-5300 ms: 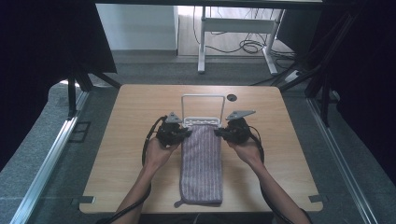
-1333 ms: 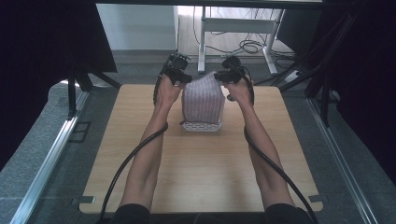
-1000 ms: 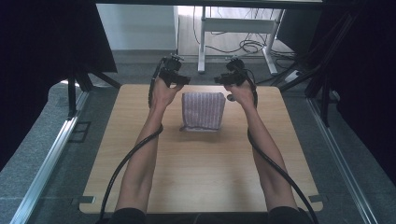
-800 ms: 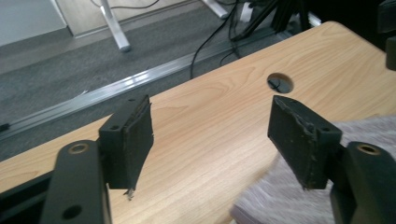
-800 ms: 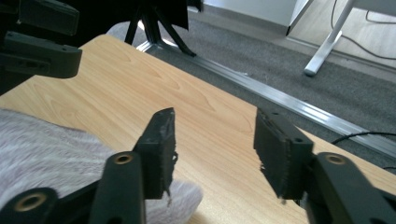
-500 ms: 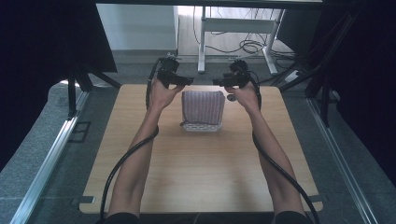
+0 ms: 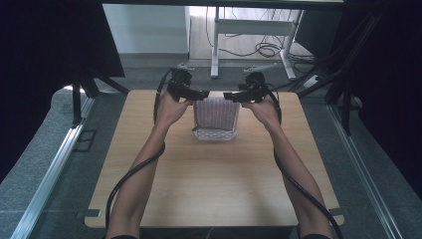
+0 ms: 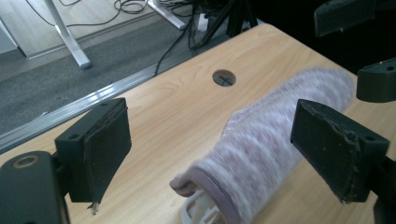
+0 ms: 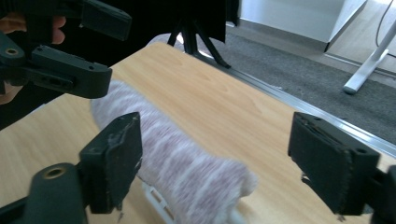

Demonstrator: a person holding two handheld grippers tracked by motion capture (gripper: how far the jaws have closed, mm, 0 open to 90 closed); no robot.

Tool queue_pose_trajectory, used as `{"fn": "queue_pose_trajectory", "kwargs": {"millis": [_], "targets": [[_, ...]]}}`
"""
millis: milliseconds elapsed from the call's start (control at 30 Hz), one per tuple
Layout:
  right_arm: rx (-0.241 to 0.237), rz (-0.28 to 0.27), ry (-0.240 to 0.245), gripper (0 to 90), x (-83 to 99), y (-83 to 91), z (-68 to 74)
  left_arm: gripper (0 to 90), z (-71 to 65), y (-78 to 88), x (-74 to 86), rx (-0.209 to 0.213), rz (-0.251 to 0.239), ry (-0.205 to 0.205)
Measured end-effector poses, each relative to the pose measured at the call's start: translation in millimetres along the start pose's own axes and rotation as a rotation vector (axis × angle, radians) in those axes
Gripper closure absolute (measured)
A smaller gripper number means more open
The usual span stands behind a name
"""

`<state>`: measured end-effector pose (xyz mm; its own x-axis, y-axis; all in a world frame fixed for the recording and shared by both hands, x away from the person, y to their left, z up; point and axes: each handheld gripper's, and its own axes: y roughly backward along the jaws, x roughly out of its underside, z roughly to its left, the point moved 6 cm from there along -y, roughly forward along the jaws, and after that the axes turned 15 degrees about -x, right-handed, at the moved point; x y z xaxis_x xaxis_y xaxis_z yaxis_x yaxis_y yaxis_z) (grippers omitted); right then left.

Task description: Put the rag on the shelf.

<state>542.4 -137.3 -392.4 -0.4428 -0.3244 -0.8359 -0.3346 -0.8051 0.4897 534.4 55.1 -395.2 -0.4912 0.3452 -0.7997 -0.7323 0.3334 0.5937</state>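
Note:
A pink-and-white striped knitted cloth (image 7: 216, 113) lies draped over a white wire rack (image 7: 215, 134) at the far middle of the wooden table (image 7: 209, 174). My left gripper (image 7: 201, 93) hovers at the cloth's far left corner and my right gripper (image 7: 230, 95) at its far right corner, tips pointing toward each other. Both have just been opening their jaws, and no pad touches the cloth. In the left gripper view the cloth (image 8: 261, 149) lies below the open left gripper (image 8: 210, 121). In the right gripper view it (image 9: 187, 172) lies under the open right gripper (image 9: 219, 149).
A round cable hole (image 8: 224, 78) sits in the table near its far edge. Beyond that edge are grey floor, white desk legs (image 7: 215, 50), loose cables and black tripod legs (image 7: 94, 82). A metal rail (image 7: 50, 169) runs along the left.
The cloth, earlier stretched long on the table and then lifted, now rests folded over the rack. Both grippers have let go, spread their jaws and drawn slightly back from it.

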Motion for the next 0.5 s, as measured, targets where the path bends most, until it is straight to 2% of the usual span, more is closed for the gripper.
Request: {"fn": "queue_pose_trajectory", "kwargs": {"millis": [133,500], "targets": [[-0.013,0.01,0.009,15.1,8.2,2.7,8.6,11.6,-6.4,7.1,8.8,0.001,-0.007,-0.033],[-0.022,0.035,0.031,13.4,33.9,11.8,25.1,11.2,-15.1,25.6,37.1,0.014,-0.017,-0.061]]}}
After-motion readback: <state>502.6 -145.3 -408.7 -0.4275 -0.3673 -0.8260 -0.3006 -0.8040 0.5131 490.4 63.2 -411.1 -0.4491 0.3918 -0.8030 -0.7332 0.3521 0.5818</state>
